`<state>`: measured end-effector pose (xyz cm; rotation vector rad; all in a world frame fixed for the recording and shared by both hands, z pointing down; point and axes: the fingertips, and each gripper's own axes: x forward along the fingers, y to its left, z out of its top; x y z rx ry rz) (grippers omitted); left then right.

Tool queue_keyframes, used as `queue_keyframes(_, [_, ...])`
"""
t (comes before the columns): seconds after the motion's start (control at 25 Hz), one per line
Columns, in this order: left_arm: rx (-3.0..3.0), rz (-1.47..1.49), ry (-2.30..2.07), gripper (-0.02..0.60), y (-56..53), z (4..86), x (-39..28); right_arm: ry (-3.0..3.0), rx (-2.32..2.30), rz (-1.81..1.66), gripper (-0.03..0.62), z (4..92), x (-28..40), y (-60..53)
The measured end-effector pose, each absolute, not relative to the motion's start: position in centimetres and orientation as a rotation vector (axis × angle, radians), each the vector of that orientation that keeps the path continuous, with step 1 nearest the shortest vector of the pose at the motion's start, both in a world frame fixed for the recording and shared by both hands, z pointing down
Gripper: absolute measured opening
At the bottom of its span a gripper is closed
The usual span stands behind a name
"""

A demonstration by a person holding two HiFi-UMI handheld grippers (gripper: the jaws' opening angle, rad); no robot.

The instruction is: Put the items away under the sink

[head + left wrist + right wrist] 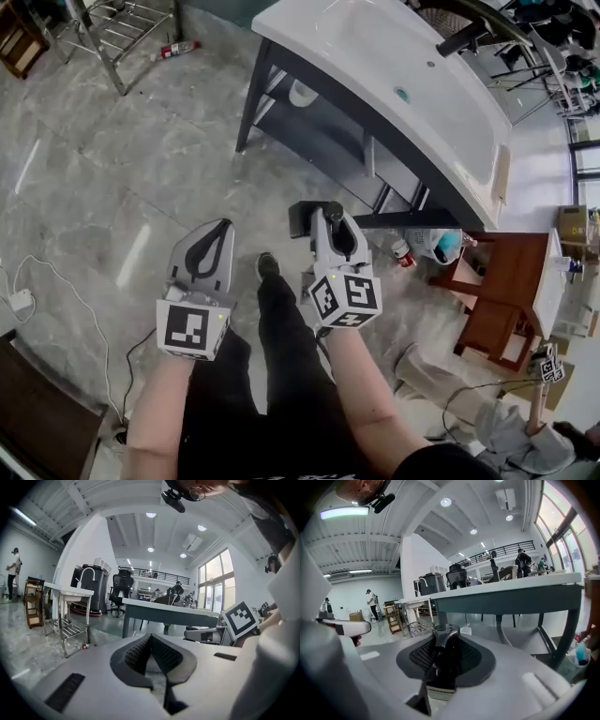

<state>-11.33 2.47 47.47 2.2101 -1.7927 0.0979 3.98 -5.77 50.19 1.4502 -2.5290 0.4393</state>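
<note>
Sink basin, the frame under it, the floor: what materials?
Sink basin: glossy white, ceramic or cast resin by the smooth moulded curves. Frame: probably painted metal, dark grey with thin straight legs. Floor: polished grey marble-look tile, with veining, joint lines and light reflections.

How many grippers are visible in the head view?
2. The left gripper above the floor, empty; the right gripper nearer the sink, holding a dark object. None seems hidden.
</note>
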Motion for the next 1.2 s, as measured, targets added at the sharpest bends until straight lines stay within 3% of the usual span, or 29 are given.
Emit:
queue_keyframes(0.48, [2.160,0.124,-1.761,0.009,-6.8,57.3,-7.8,-2.531,1.409,0.440,0.097,59.7,4.3,-14.7])
queue_keyframes(1.2, [2.177,0.179,-1.778,0.009,-18.7,62.5,-7.6,-2.517,1.560,0.346,0.097,64.8,6.0,-29.5])
